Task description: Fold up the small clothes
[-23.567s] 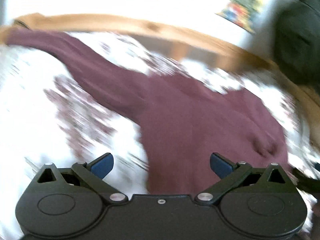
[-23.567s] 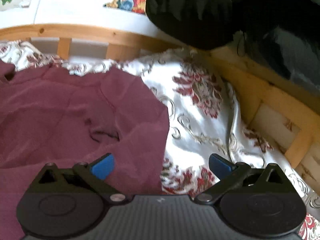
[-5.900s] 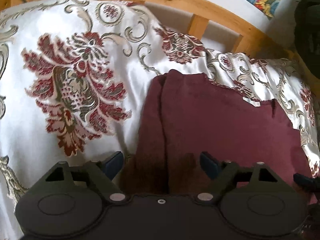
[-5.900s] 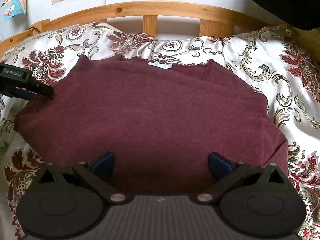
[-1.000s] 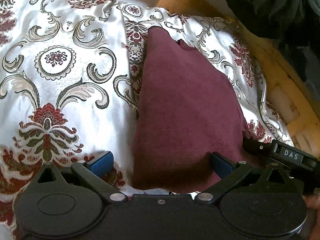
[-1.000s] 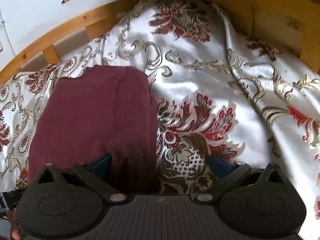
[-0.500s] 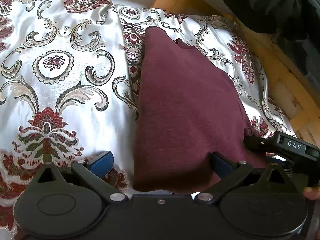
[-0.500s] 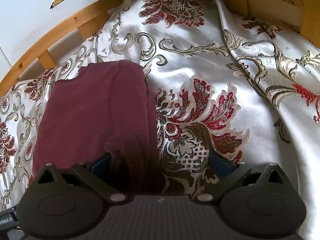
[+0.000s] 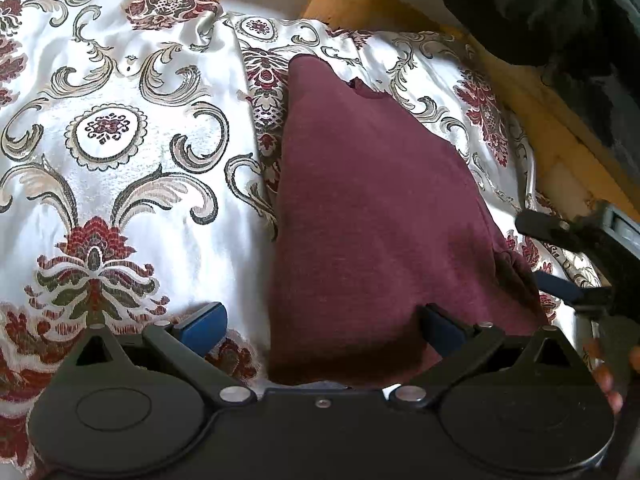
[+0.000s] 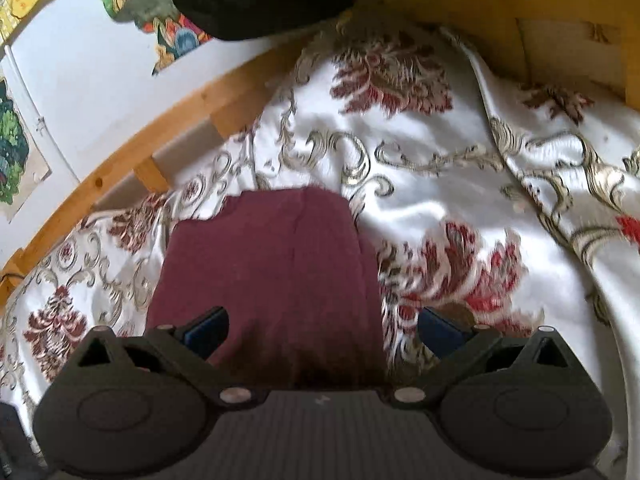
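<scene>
A maroon garment (image 9: 372,208) lies folded into a narrow stack on the patterned bedspread (image 9: 132,168). My left gripper (image 9: 322,324) stands open at its near edge, and the cloth's left side runs between the blue pads (image 9: 204,322) untouched. At the right of the left wrist view, my right gripper (image 9: 532,250) is open beside the garment's right corner, with a hand (image 9: 608,372) behind it. In the right wrist view the garment (image 10: 272,264) lies below my open right gripper (image 10: 324,330), its right edge between the fingers, nothing held.
A wooden bed rail (image 10: 168,136) curves along the far side, with a white wall and colourful posters (image 10: 168,32) behind. A dark bundle of cloth (image 9: 552,16) hangs over the rail at the upper right. Bedspread folds (image 10: 500,132) rise to the right.
The right gripper has drawn back and tilted up from the garment's corner, so more wall shows. In the left wrist view it has shifted right. The left gripper has barely moved.
</scene>
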Available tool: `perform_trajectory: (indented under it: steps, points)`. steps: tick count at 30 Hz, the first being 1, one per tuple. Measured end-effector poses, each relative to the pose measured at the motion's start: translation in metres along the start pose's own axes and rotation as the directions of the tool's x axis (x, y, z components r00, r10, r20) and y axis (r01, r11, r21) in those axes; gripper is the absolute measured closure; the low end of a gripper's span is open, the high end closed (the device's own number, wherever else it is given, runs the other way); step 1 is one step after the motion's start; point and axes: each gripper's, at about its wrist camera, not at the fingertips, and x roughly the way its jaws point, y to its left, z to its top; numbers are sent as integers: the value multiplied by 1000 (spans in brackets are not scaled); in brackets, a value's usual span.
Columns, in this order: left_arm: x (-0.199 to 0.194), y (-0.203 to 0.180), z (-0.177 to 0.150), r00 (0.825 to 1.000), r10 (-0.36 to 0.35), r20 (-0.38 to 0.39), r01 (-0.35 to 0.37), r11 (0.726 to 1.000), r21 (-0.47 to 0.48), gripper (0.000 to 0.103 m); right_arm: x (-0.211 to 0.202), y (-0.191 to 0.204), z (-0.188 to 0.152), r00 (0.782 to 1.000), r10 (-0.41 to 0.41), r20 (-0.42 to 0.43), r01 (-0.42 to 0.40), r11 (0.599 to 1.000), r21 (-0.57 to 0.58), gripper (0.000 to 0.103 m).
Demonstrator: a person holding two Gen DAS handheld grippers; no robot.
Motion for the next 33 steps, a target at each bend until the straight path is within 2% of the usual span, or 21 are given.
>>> perform_trajectory:
  steps: [1, 2, 3, 6, 7, 9, 12, 14, 16, 20, 22, 25, 27, 29, 33]
  points:
    - [0, 0, 0, 1000, -1, 0, 1, 1000, 1, 1, 7, 0, 2, 1000, -14, 1, 14, 1000, -1, 8]
    - [0, 1, 0, 1000, -2, 1, 2, 1000, 2, 1, 15, 0, 5, 999, -34, -1, 34, 999, 3, 25]
    - [0, 1, -1, 1000, -3, 2, 3, 1000, 4, 1, 25, -1, 7, 999, -44, -5, 44, 999, 11, 34]
    - [0, 1, -2, 1000, -3, 6, 3, 1000, 9, 1, 39, -3, 6, 1000, -11, -3, 11, 999, 31, 52]
    - [-1, 0, -2, 1000, -3, 8, 3, 1000, 9, 1, 40, 1, 5, 1000, -10, 3, 10, 1000, 10, 58]
    - [0, 0, -3, 1000, 0, 10, 0, 1000, 12, 0, 37, 12, 4, 999, -34, 17, 35, 997, -72, 63]
    - [1, -2, -3, 1000, 10, 14, -11, 1000, 25, 0, 36, 13, 3, 999, -37, 16, 38, 996, -80, 61]
    - [1, -2, -4, 1000, 12, 16, -12, 1000, 29, 1, 38, 3, 6, 999, -33, 5, 33, 999, -4, 39]
    - [0, -1, -3, 1000, 7, 15, -8, 1000, 26, 0, 40, -10, 8, 1000, -15, 0, 15, 998, 68, 31]
    - [0, 0, -2, 1000, 5, 14, -6, 1000, 22, 0, 47, -31, 11, 997, 75, -1, -74, 975, 210, 23]
    - [-3, 1, 1, 1000, 3, 28, -3, 1000, -9, 1, 49, -36, 10, 994, 112, 6, -110, 961, 254, 21]
    - [-5, 7, 10, 999, -1, 54, 5, 998, -70, 1, 52, -32, 10, 993, 117, -2, -113, 965, 237, 21]
    - [-4, 12, 19, 997, -6, 79, 15, 993, -117, 1, 54, -28, 9, 995, 99, -14, -94, 974, 204, 24]
    - [1, 19, 28, 996, -40, 84, 53, 988, -146, 1, 55, -24, 8, 996, 86, -20, -81, 982, 172, 30]
    - [13, 37, 37, 991, -106, 76, 120, 970, -214, 1, 57, -20, 7, 997, 78, -18, -75, 987, 140, 32]
